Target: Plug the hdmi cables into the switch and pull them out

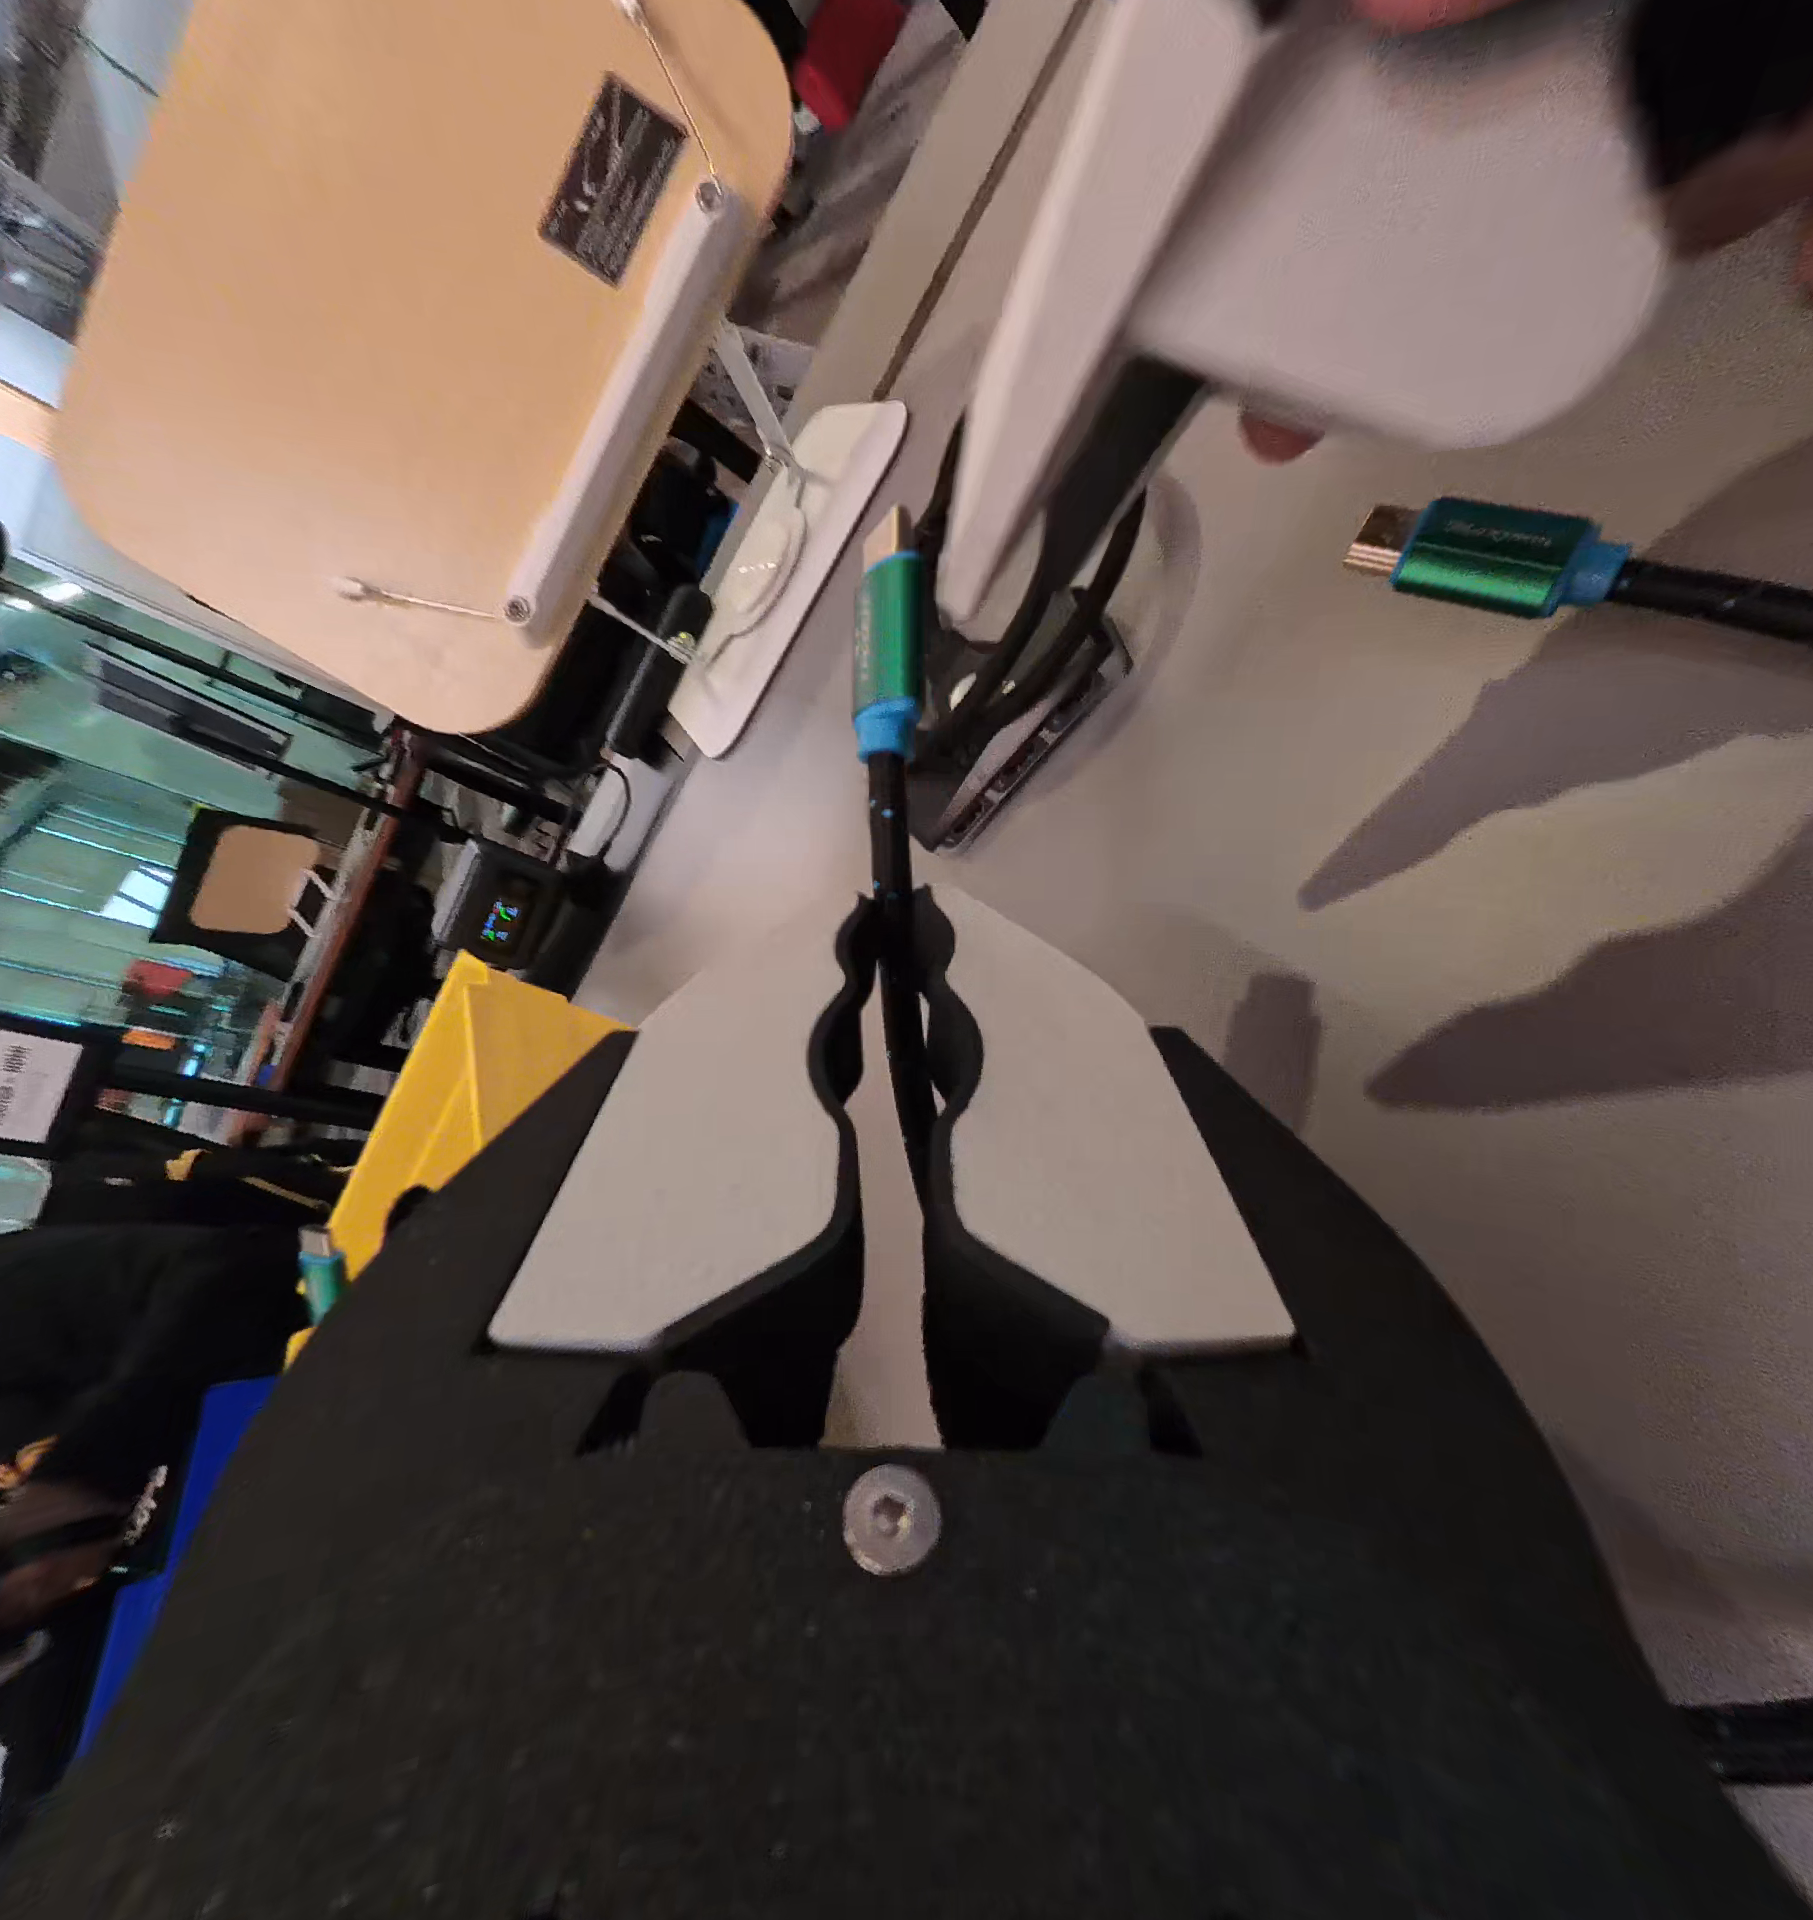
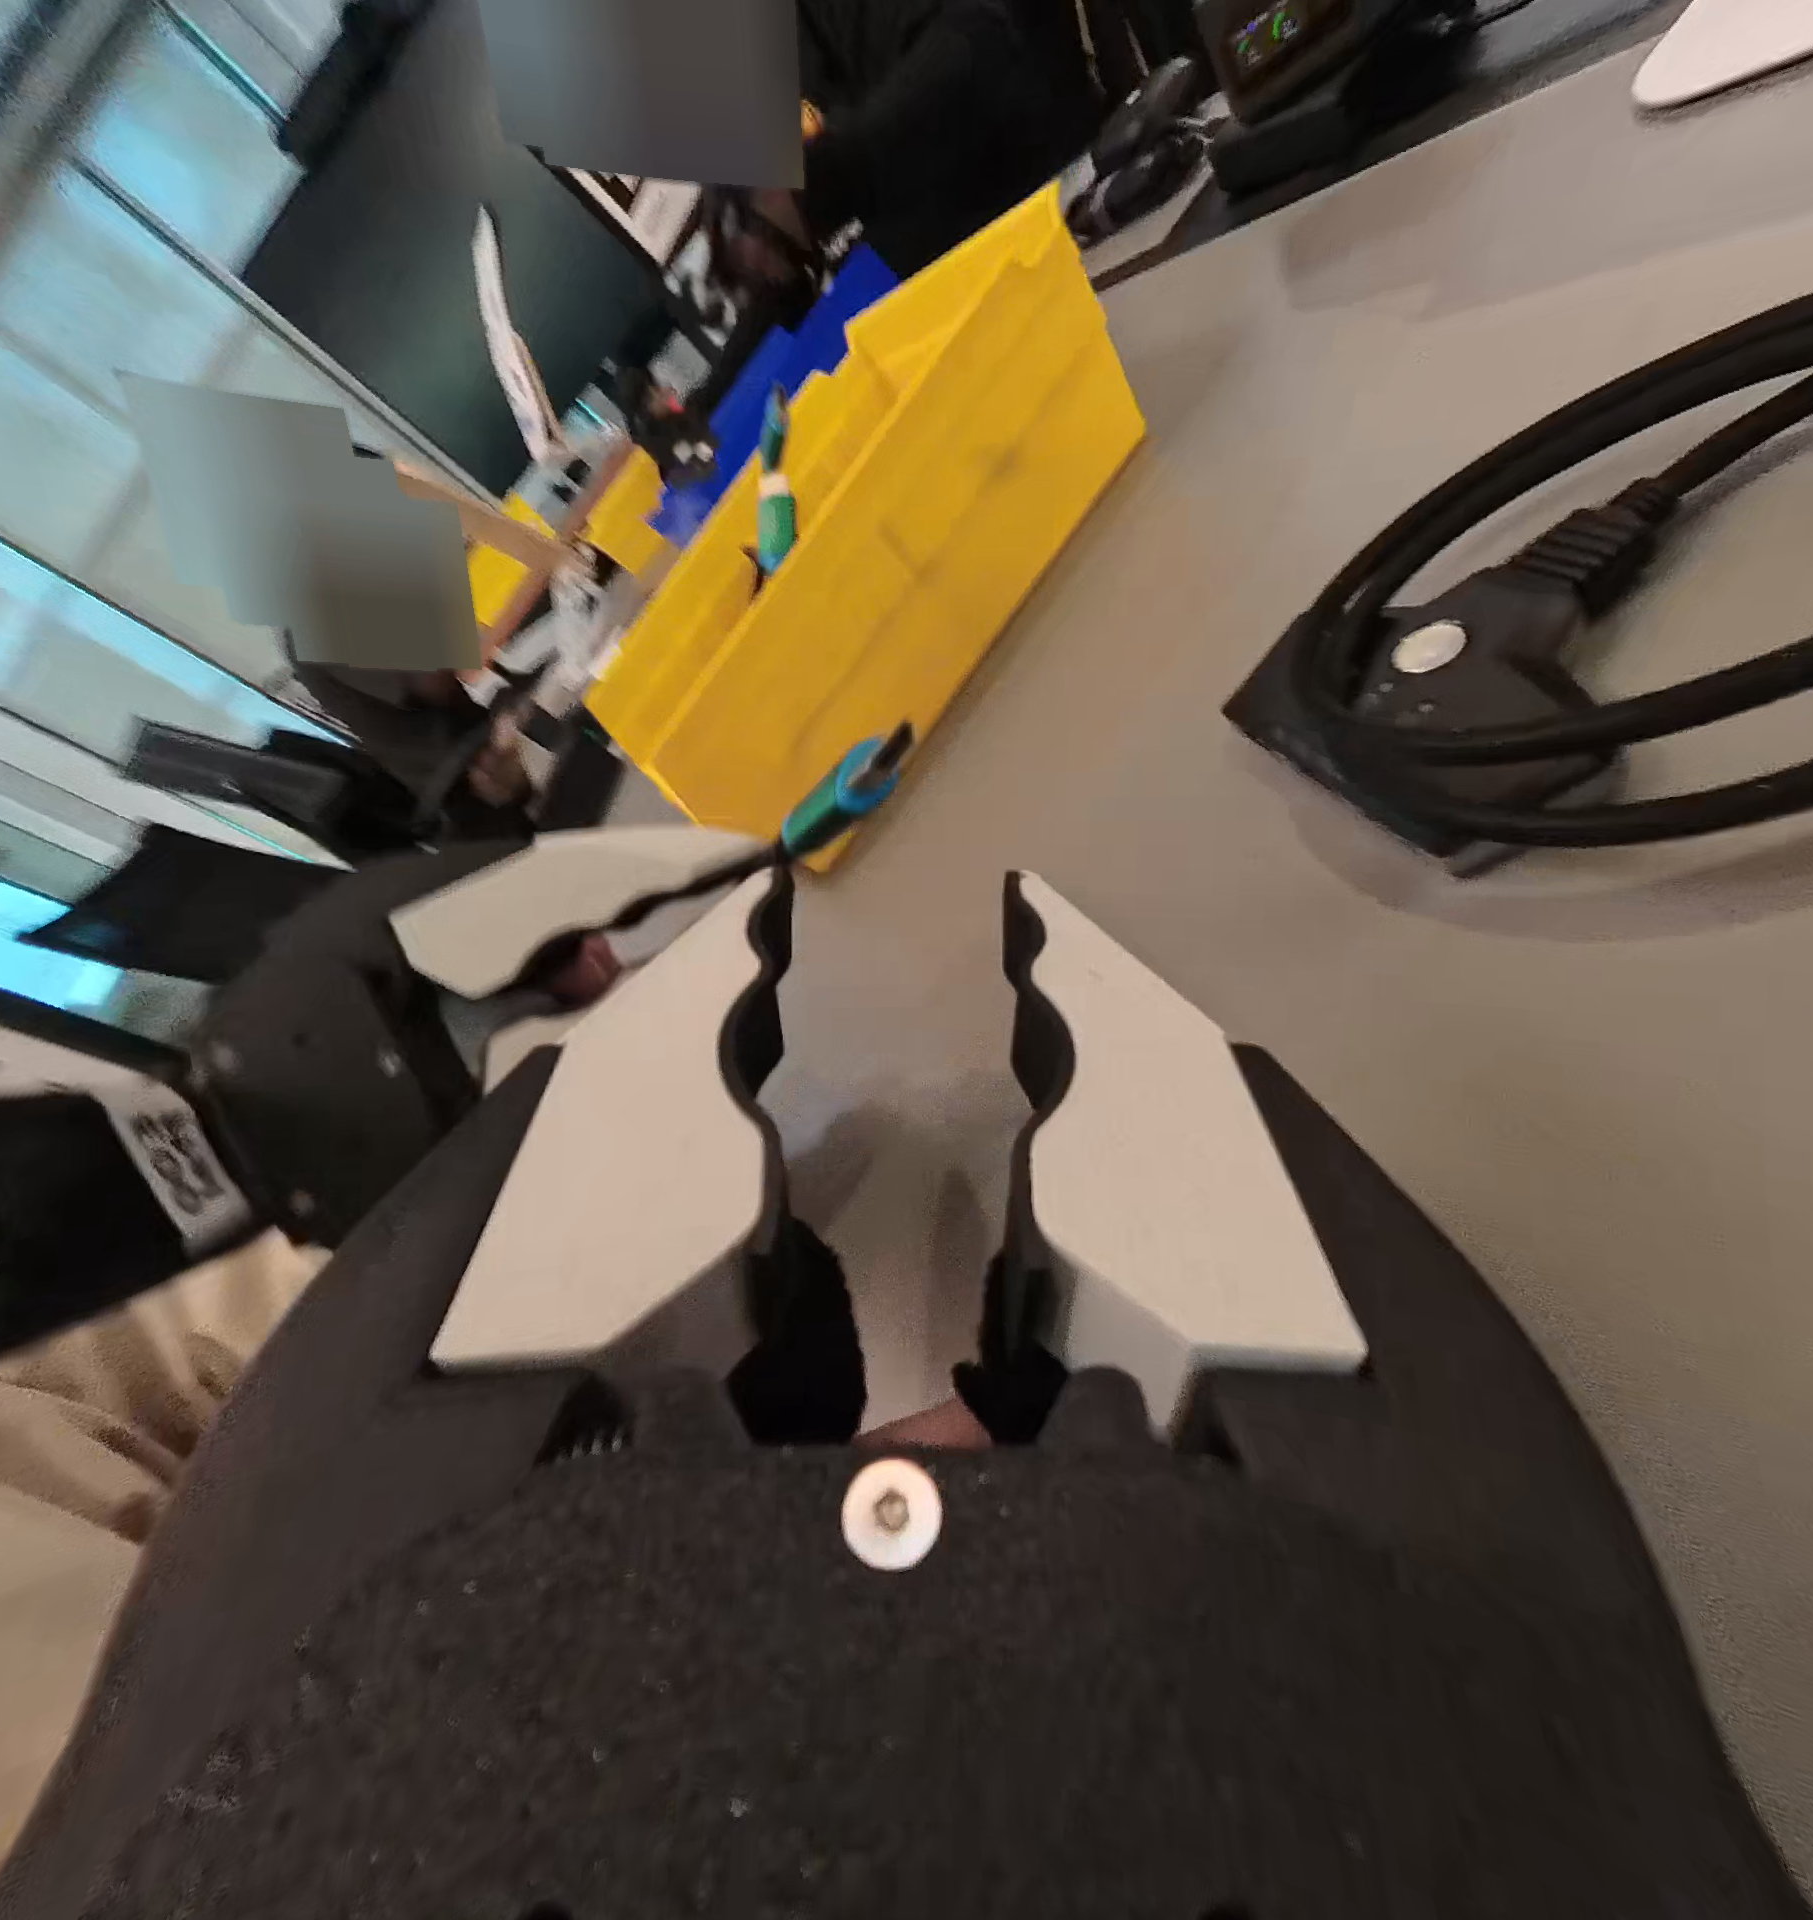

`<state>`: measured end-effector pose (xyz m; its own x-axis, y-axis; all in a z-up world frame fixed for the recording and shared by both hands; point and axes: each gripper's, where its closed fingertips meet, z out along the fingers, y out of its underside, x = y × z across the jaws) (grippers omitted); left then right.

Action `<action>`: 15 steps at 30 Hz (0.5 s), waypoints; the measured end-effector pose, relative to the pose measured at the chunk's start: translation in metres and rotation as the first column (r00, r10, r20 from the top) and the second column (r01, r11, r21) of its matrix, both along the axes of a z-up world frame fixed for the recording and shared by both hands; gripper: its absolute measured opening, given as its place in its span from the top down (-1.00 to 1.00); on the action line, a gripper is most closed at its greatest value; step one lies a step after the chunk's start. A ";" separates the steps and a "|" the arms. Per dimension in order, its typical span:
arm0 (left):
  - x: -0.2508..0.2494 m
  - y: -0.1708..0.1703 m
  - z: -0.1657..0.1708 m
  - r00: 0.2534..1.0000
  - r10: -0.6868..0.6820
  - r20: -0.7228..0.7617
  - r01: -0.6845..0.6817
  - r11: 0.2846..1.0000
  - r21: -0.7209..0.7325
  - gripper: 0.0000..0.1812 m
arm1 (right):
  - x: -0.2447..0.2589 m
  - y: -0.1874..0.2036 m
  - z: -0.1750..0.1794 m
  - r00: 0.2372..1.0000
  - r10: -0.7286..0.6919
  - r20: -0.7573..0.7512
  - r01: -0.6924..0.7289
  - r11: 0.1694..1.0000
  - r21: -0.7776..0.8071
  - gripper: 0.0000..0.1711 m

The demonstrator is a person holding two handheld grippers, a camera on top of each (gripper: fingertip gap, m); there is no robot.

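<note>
The left tool (image 1: 894, 914), clamped on a braided green-headed HDMI cable (image 1: 889, 634), needed squaring to the black switch (image 1: 1027, 717) port; right tool (image 2: 897, 894) gaped empty.

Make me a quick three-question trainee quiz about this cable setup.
1. True or false: the left claw is shut on a cable.
2. The right claw is: A) open and empty, B) shut on a plug, C) gripping the bin.
3. Fill in: the free plug lying on the table has a ____ metal shell.

Key: 1 true; 2 A; 3 green.
</note>
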<state>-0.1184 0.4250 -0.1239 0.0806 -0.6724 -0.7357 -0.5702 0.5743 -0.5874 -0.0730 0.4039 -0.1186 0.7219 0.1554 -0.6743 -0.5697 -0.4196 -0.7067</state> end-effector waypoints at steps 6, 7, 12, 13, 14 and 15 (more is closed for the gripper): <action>0.002 -0.012 0.003 0.999 -0.028 0.017 0.028 0.999 0.031 0.93 | -0.006 0.007 0.011 0.974 0.037 -0.224 -0.023 0.998 0.061 0.82; 0.003 -0.013 0.001 0.999 -0.033 0.020 0.033 0.999 0.015 0.93 | -0.005 0.007 0.010 0.973 0.033 -0.227 -0.020 0.998 0.060 0.83; 0.006 -0.023 0.000 0.982 -0.126 0.139 0.159 0.952 -0.261 0.90 | -0.001 0.004 0.013 0.963 0.053 -0.264 -0.027 0.995 0.099 0.86; 0.006 -0.025 0.001 0.969 -0.143 0.200 0.211 0.901 -0.379 0.87 | 0.003 0.003 0.013 0.959 0.046 -0.281 -0.016 0.994 0.110 0.86; 0.006 -0.025 0.005 0.949 -0.150 0.277 0.273 0.832 -0.483 0.76 | 0.005 0.002 0.014 0.950 0.050 -0.307 -0.012 0.992 0.126 0.88; 0.004 -0.024 0.008 0.928 -0.150 0.342 0.330 0.758 -0.562 0.54 | 0.007 0.000 0.016 0.941 0.060 -0.332 -0.012 0.989 0.146 0.89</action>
<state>-0.1149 0.4015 -0.1156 -0.0182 -0.9888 -0.1481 -0.2364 0.1482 -0.9603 -0.0657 0.4039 -0.1027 0.4503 0.2874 -0.8454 -0.7697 -0.3549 -0.5306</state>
